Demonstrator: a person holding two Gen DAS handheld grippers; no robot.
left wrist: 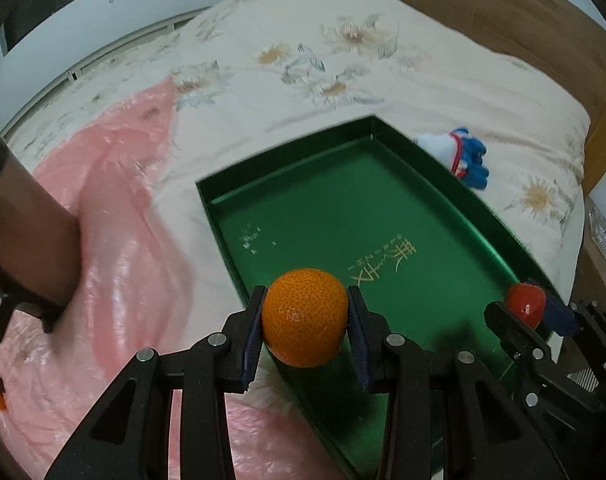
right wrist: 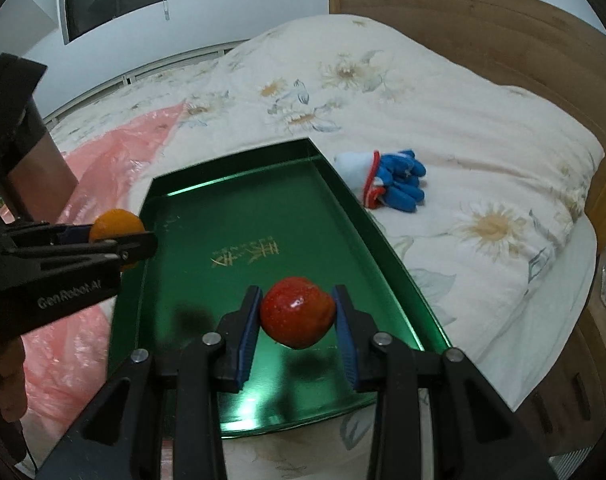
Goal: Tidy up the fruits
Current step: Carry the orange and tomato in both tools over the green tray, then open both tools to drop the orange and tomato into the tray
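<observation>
My left gripper [left wrist: 305, 320] is shut on an orange [left wrist: 304, 317] and holds it over the left edge of the green tray [left wrist: 343, 216]. My right gripper [right wrist: 297, 314] is shut on a red strawberry [right wrist: 297, 312] and holds it above the near part of the green tray [right wrist: 239, 216]. In the right wrist view the left gripper [right wrist: 119, 236] with the orange [right wrist: 115, 224] shows at the tray's left rim. In the left wrist view the right gripper [left wrist: 531, 306] with the strawberry [left wrist: 523, 305] shows at the tray's right rim.
The tray lies on a bed with a floral quilt [left wrist: 343, 60]. A pink plastic sheet [left wrist: 115, 216] covers the bed to the left of the tray. A blue and white glove [right wrist: 387, 180] lies right of the tray. A wooden headboard [right wrist: 483, 28] stands behind.
</observation>
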